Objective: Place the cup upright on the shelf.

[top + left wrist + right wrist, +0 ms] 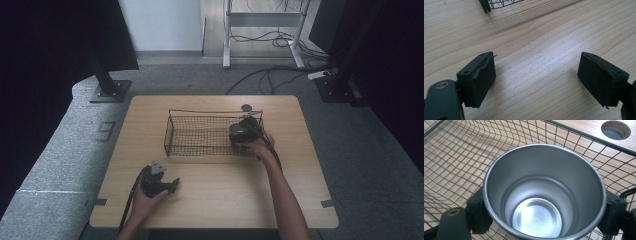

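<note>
While the wooden table (215, 200) carries a black wire-mesh basket (200, 134) near its far middle, the right gripper (243, 131) sits at the basket's right end, its jaws pinching the sides of a steel cup (544, 192) held open-mouthed inside the mesh. Nearer the person, the left gripper (172, 186) rests low over bare wood, jaws spread wide and holding nothing. A round hole (615, 129) pierces the tabletop beyond the basket.

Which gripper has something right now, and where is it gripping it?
The right gripper holds a metal cup by its outer wall, one jaw on each side, over the wire basket. The left gripper is open, empty.
</note>
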Demonstrator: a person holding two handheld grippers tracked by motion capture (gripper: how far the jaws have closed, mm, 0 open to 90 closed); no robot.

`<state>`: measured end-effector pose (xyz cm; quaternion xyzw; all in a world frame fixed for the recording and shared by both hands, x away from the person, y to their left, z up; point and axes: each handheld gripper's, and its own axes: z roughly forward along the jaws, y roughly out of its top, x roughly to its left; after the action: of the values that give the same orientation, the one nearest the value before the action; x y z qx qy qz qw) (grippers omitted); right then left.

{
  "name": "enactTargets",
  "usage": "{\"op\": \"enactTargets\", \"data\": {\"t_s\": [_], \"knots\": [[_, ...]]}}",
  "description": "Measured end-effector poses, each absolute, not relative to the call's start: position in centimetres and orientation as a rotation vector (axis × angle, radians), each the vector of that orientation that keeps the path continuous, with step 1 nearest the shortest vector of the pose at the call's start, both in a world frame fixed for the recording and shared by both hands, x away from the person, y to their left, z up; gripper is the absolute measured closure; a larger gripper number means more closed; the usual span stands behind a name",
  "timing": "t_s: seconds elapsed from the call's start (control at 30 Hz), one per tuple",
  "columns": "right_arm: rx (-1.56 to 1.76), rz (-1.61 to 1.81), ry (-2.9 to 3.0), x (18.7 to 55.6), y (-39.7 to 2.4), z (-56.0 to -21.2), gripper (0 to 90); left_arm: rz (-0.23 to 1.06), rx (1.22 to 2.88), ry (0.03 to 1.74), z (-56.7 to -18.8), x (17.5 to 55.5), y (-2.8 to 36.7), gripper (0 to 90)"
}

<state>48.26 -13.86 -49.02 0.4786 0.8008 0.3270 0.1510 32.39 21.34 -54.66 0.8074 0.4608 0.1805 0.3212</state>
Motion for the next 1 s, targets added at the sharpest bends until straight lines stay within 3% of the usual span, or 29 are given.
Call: {"op": "enactTargets", "data": {"t_s": [0.67,1.0], "knots": [[1.337,0.935,2.296,47.6,-14.0,-48.3,11.3,0.475,2.12,1.21,-54.7,32.4,21.3,14.8],[1.329,1.0,2.256,47.3,-14.0,-47.5,12.3,0.474,2.12,1.21,-54.7,32.4,21.3,14.8]]}}
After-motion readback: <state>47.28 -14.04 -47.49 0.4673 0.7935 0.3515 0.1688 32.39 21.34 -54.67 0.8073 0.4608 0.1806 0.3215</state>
